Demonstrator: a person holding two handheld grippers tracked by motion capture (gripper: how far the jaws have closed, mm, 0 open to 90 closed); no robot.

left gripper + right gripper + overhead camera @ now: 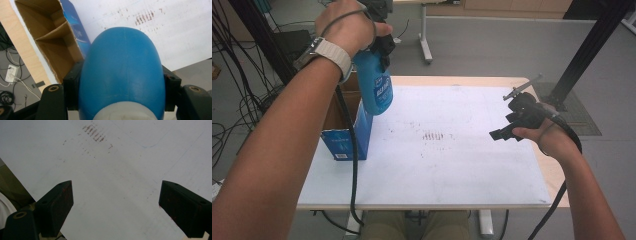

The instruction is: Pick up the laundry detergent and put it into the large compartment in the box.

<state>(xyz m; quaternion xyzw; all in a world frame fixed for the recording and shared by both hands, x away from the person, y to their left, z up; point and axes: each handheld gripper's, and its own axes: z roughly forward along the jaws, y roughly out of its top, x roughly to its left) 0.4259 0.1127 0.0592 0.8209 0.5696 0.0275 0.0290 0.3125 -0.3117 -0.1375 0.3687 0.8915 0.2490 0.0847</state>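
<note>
The left tongs [379, 47] are clenched on a blue bottle [376, 85], gripped near its neck so that the body hangs down over the open cardboard box [346, 132] at the left edge of the worktop [437, 165]. In the left gripper view the pads [71, 87] are seen pressed against the bottle's rounded shoulder [122, 72], a curved, smooth surface from which a slip could be expected if the grip were eased or the hand jolted. A dropped bottle could strike the cardboard divider [53, 31] inside the box or tip the box over. The box wall could also be caught by the bottle's base if it were swung sideways too low. The right tongs [504, 132] are held released and empty over the white sheet [120, 170], well apart from the bottle.
</note>
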